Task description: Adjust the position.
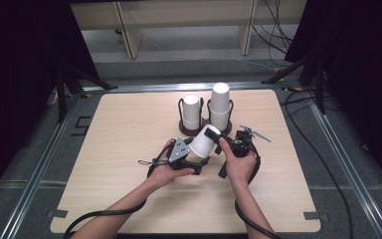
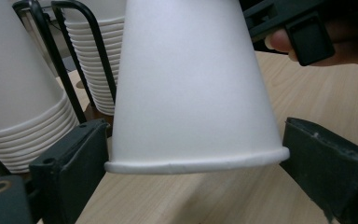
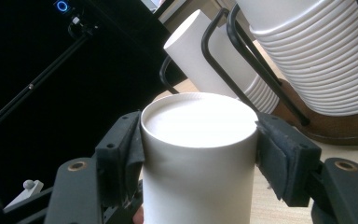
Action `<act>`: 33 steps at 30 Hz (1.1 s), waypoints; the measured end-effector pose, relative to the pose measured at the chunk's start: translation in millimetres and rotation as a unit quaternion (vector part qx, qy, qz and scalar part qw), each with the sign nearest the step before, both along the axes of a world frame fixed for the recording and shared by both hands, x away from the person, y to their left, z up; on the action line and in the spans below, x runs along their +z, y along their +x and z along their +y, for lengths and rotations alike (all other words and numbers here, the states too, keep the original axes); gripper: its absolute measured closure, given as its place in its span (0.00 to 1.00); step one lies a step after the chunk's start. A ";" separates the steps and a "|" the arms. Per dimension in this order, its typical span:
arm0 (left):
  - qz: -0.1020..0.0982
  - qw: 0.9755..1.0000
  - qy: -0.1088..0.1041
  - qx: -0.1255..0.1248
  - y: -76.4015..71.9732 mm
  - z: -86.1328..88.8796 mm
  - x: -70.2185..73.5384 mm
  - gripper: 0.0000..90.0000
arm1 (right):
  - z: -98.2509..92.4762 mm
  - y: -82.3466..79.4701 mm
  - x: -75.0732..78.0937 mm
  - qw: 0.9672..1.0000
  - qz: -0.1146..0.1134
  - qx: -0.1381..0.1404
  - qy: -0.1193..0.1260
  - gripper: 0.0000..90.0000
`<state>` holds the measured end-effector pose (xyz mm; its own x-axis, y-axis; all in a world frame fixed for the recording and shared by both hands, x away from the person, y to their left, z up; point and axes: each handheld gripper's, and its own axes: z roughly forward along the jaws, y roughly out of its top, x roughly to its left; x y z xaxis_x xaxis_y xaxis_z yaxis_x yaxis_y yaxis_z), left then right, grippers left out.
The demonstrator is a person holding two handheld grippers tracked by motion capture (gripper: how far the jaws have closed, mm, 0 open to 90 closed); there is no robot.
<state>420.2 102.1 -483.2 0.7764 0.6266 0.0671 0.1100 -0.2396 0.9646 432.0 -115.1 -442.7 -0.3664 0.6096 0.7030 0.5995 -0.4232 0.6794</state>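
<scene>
The white tapered paper cup hangs off the table, tilted, its closed base up and toward the cup holder. The right gripper has it clamped near that base — in the right gripper view a black pad presses on each side of the cup's narrow end, so the jaws are closed on it.

At the wide, rolled rim the left gripper straddles the cup. In the left gripper view its two black pads stand either side of the rim, the left one just beside it and the right one close to it; whether either one touches I cannot tell, and no squeeze shows on the rim. These jaws are spread wide and hold nothing firmly.

Beyond both sets of fingers, near the cup's base, stands the dark brown round holder with black wire loops, carrying two stacks of upturned white paper cups — a shorter stack and a taller stack. Everything rests on the pale wooden tabletop.
</scene>
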 end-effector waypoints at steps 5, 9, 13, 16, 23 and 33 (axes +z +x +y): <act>-0.004 1.000 0.003 0.004 -0.5 1.1 -0.9 0.13 | 0.0 0.9 -1.5 1.000 -0.002 0.004 0.009 0.40; -0.007 1.000 0.000 0.006 -0.7 1.3 -0.5 0.14 | -0.4 1.3 -1.4 1.000 0.000 -0.002 0.010 0.40; -0.013 1.000 0.001 0.005 -1.8 1.7 -0.7 0.16 | -1.7 1.2 -2.1 1.000 0.002 -0.006 0.016 0.39; -0.016 1.000 -0.004 0.004 -1.9 0.8 -1.3 0.17 | -2.9 1.4 -2.7 1.000 0.005 -0.011 0.015 0.38; -0.021 1.000 0.007 0.005 -3.7 3.8 2.9 0.23 | -4.3 1.9 -2.5 1.000 0.003 -0.015 0.019 0.37; -0.028 1.000 0.015 -0.001 -5.4 5.4 3.1 0.31 | -1.9 2.1 -4.8 1.000 -0.009 -0.005 0.011 0.34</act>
